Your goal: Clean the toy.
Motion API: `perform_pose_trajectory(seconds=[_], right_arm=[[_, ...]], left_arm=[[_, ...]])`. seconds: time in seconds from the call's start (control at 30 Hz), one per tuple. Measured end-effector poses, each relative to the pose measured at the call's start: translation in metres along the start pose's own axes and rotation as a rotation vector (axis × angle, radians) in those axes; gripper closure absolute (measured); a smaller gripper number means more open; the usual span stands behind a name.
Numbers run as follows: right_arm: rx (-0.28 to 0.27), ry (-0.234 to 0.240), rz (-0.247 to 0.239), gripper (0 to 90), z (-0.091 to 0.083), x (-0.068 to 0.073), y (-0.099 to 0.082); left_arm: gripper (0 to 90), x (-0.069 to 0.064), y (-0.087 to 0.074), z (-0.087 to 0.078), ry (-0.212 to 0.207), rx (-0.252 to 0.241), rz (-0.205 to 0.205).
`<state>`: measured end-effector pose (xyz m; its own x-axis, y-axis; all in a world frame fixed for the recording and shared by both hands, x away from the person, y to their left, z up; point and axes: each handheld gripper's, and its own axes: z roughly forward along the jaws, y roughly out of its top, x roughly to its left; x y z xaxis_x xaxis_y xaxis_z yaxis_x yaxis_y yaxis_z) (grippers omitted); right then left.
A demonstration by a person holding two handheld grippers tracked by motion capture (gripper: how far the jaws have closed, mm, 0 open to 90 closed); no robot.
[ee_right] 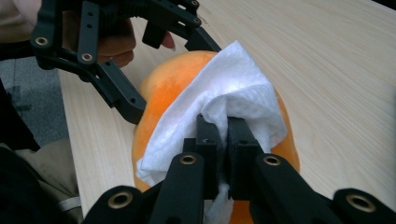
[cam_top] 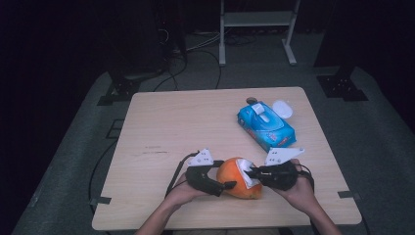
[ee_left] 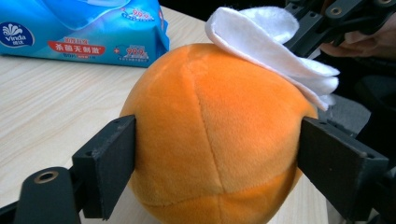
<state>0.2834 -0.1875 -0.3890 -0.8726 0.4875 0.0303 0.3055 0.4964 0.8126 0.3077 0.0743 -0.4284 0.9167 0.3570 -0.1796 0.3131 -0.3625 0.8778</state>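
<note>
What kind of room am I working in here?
Probably a lab or recording studio: one wooden table on grey floor matting, dark surroundings, cables and a metal stand behind it.

Your high view is dim, the gripper views brighter.
The table (cam_top: 171, 127) is evenly lit, the room goes black from 9 to 3 o'clock; near jaws look soft.

blue tissue pack (cam_top: 266, 126) | white lid (cam_top: 282, 108) | table (cam_top: 171, 127)
</note>
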Motion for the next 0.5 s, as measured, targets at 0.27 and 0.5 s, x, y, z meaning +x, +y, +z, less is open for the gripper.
perform_pose_trajectory(seconds=[0.27,0.5], right_arm=[[-0.019,0.001,-0.043,84.7,-0.003,0.011,0.012],[-0.014,0.002,-0.075,84.6,-0.004,0.015,0.017]], left_arm=[[23.8,-0.015,0.005,0.004,0.047,0.005,0.118],[23.9,-0.024,0.005,0.006,0.061,0.022,0.205]])
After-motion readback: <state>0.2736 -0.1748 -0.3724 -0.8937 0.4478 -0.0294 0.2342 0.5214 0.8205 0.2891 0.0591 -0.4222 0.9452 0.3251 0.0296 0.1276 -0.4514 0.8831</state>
